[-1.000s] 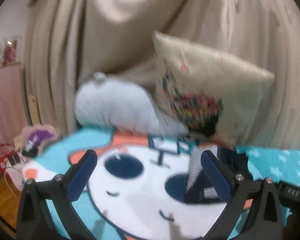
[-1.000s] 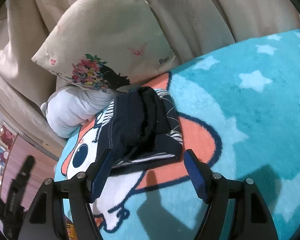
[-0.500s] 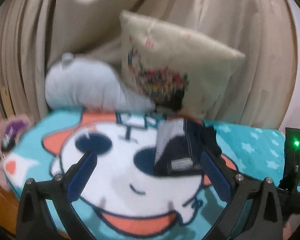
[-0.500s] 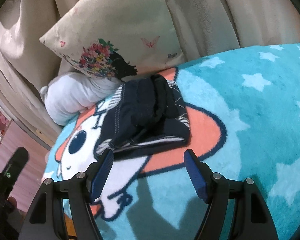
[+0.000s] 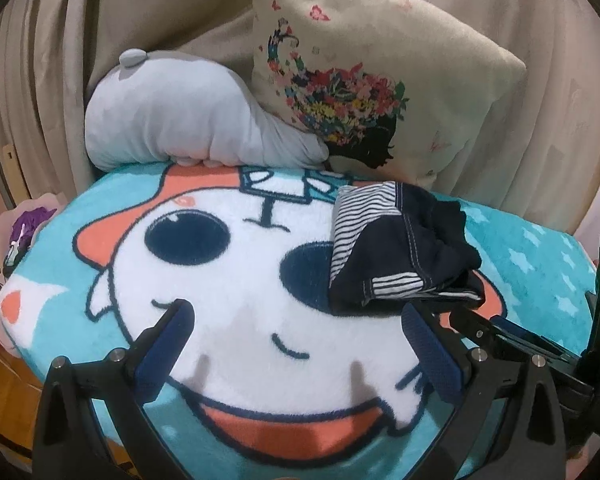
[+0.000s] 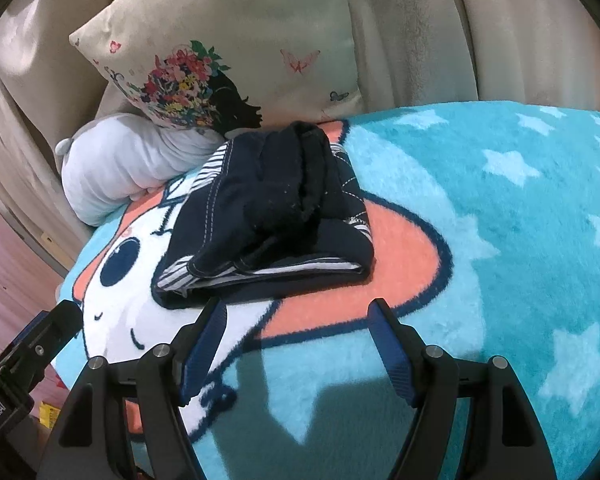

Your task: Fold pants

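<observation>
both of your grippers are spread wide with nothing between the pads: left gripper (image 5: 296,346) hangs over the white cartoon face on the blanket (image 5: 228,288), right gripper (image 6: 298,340) sits just short of the pants (image 6: 268,216). the pants are a small navy bundle with striped lining showing, stacked in layers on the orange patch, just in front of the flower pillow (image 6: 228,60) and beside the grey plush (image 5: 180,112).

honestly that bundle reads as already folded up, just a bit lumpy on top. it could equally be a rough heap waiting to be laid out, so i wouldn't call it either way. if you do go back in, pinch hems rather than the bunched middle and keep the edges lined up.

your right view shows the stacked layers at the near edge and the crumpled ridge on top. the left view hides those but shows the striped panel on the far-left side, plus your right gripper's body poking in at the right.
</observation>
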